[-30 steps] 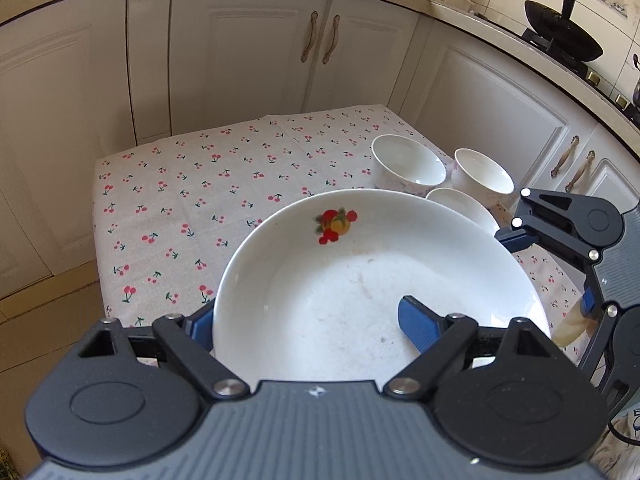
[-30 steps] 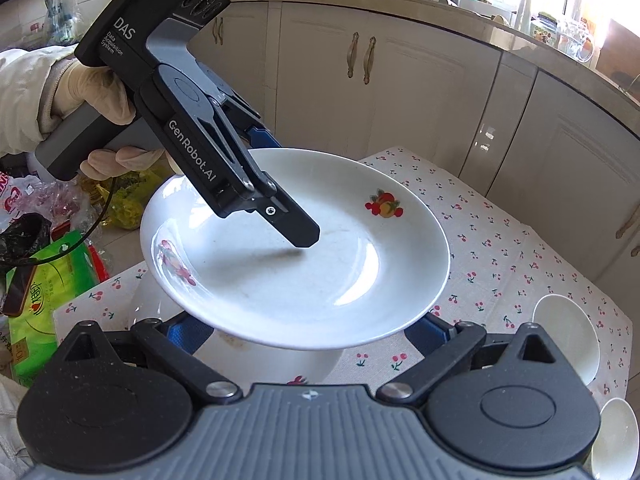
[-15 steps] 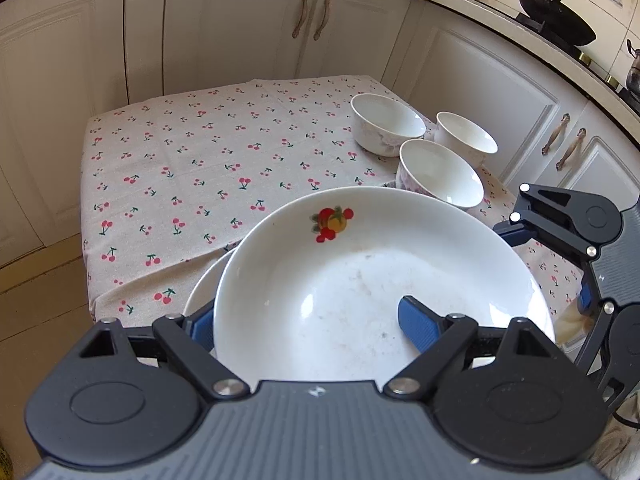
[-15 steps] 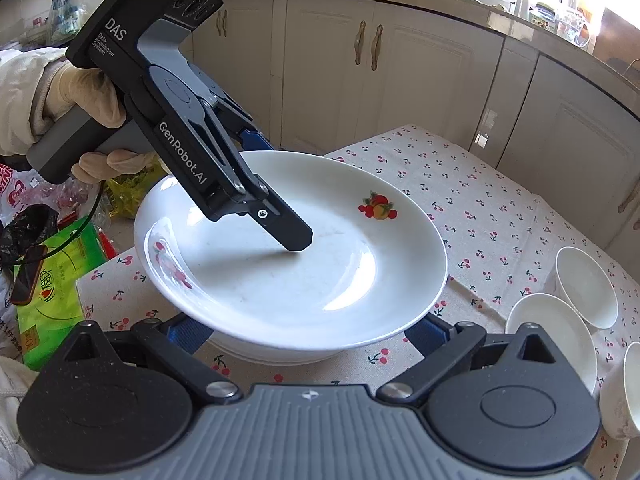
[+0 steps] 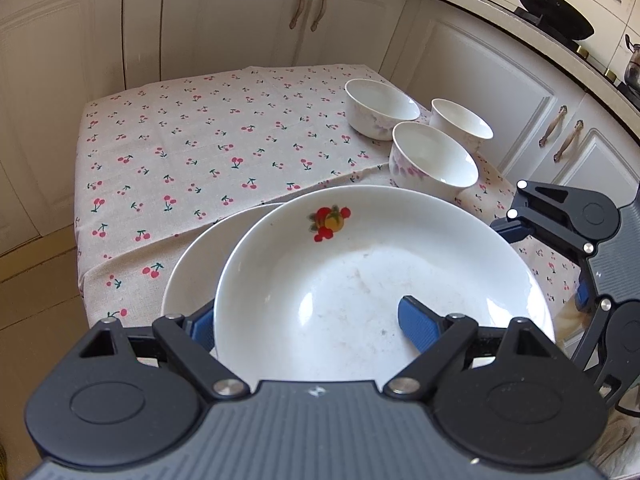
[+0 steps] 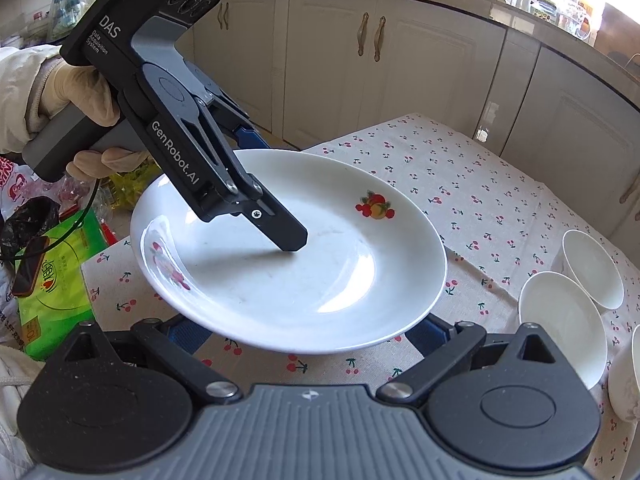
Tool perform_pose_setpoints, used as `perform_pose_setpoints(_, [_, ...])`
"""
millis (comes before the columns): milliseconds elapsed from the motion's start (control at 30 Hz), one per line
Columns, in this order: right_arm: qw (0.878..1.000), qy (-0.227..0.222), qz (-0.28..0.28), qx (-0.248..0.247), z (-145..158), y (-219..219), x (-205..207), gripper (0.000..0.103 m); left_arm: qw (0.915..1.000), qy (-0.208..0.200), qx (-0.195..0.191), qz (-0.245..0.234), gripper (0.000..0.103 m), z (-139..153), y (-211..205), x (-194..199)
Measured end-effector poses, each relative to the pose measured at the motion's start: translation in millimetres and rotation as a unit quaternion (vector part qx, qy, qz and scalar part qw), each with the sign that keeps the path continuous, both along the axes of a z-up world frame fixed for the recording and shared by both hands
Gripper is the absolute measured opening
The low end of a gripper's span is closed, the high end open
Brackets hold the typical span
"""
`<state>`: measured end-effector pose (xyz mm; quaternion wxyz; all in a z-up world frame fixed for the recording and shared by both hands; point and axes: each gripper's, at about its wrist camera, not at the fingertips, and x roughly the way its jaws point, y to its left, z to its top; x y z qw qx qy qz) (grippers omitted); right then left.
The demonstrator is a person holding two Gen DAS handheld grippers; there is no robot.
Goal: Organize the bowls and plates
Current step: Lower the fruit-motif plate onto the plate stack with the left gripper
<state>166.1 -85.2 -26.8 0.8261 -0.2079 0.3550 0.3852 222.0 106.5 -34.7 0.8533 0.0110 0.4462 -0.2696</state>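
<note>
a white deep plate (image 5: 360,292) with a red-and-yellow fruit motif near its far rim sits slightly tilted above a second white plate (image 5: 200,264), whose rim peeks out to its left at the near edge of the cherry cloth. three white bowls (image 5: 434,160) with faint purple flowers stand upright, clustered close together beyond.

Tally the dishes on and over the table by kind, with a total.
Plates: 2 (held plate, plate beneath)
Bowls: 3 ()
Total: 5
</note>
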Motion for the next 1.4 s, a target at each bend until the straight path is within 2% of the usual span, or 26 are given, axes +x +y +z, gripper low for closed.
perform_pose_setpoints(800, [0.999,0.017,0.001,-0.028,-12.6,10.1,0.0,0.102,0.9995,0.032,-0.004,0.006,0.089,-19.5,6.8,3.5])
perform_pose_setpoints(1100, [0.999,0.020,0.004,-0.034,-11.4,12.4,0.6,0.102,0.9991,0.041,0.009,0.007,0.089,-20.2,9.9,5.9])
perform_pose_setpoints(1400, [0.999,0.025,0.004,-0.040,-13.3,16.5,3.8,0.102,0.9990,0.043,0.005,0.010,0.089,-13.2,19.3,0.1])
